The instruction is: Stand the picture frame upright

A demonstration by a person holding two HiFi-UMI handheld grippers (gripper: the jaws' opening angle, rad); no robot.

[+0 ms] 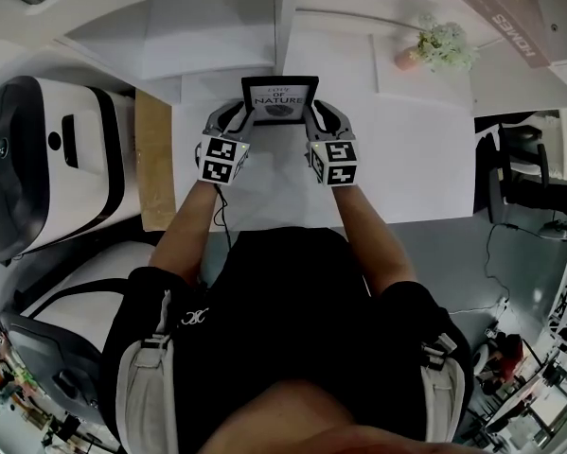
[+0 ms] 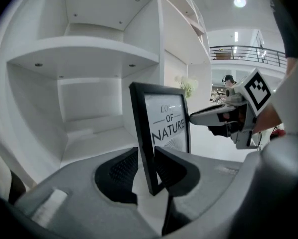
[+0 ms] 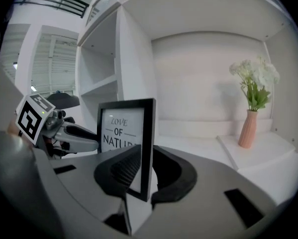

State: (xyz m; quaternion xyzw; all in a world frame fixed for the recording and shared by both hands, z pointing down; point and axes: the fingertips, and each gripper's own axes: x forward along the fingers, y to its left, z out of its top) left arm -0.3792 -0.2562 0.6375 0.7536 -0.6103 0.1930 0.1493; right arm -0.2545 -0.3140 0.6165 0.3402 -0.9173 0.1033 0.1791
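A black picture frame (image 1: 279, 97) with a "LOVE OF NATURE" print stands upright on the white shelf surface (image 1: 264, 183), facing me. My left gripper (image 1: 243, 113) is shut on its left edge and my right gripper (image 1: 313, 113) on its right edge. In the left gripper view the frame (image 2: 166, 123) rises edge-on between the two black pads of the left gripper (image 2: 146, 166), and the right gripper (image 2: 208, 117) reaches in from the far side. In the right gripper view the frame (image 3: 126, 126) stands between the right gripper's (image 3: 146, 171) pads, with the left gripper (image 3: 84, 133) beyond it.
A pink vase with white flowers (image 1: 408, 59) (image 3: 248, 128) stands on the shelf to the right of the frame. White shelf compartments (image 2: 89, 59) rise behind it. A wooden board (image 1: 154, 159) and white-and-black cases (image 1: 46, 159) lie at the left.
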